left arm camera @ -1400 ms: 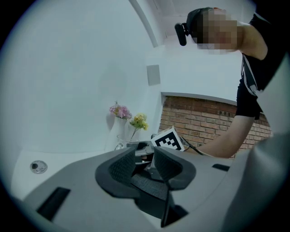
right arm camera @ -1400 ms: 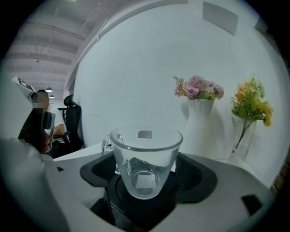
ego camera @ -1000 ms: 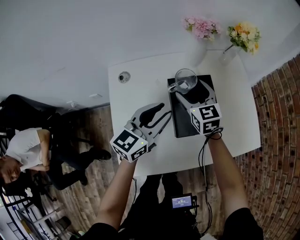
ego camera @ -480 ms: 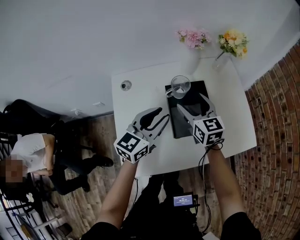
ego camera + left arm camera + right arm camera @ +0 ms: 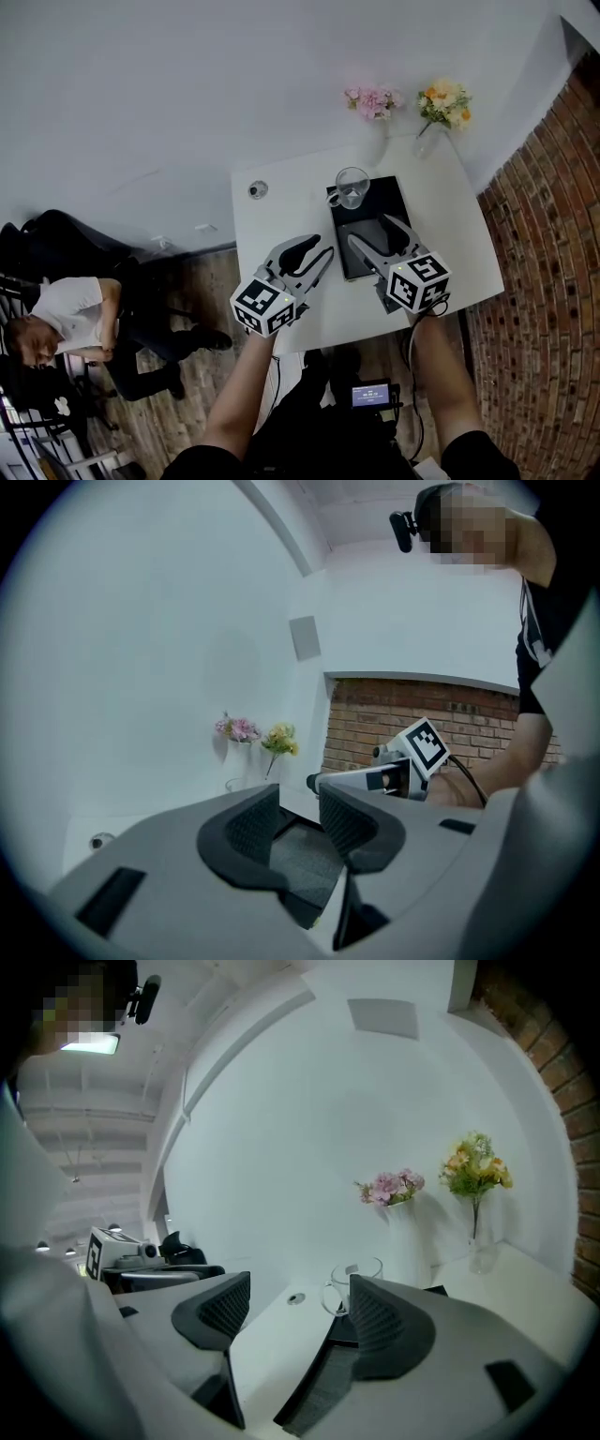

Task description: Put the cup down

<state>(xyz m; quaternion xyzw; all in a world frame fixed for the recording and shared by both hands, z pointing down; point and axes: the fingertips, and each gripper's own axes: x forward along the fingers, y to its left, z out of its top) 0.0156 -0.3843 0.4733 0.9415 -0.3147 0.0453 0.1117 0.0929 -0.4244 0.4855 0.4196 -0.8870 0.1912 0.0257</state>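
Observation:
A clear glass cup (image 5: pixel 352 186) with a handle stands upright on the far left corner of a black mat (image 5: pixel 375 211) on the white table (image 5: pixel 281 202). My right gripper (image 5: pixel 375 232) hovers over the mat's near part, well short of the cup. Its jaws are closing with nothing between them. In the right gripper view the cup (image 5: pixel 352 1285) shows far ahead, beyond the jaws of the right gripper (image 5: pixel 300 1307). My left gripper (image 5: pixel 321 247) is over the bare table left of the mat. A narrow gap shows between the pads of the left gripper (image 5: pixel 300 822), and they are empty.
Pink flowers in a white vase (image 5: pixel 373 101) and yellow flowers in a glass vase (image 5: pixel 441 105) stand at the table's far edge. A small round fitting (image 5: pixel 257 190) sits at the far left corner. A brick wall (image 5: pixel 553 281) runs along the right. A person (image 5: pixel 56 319) sits at the left.
My right gripper has drawn back from the cup toward the near edge, leaving the cup standing on the mat. The left gripper stays where it was, its jaws unchanged.

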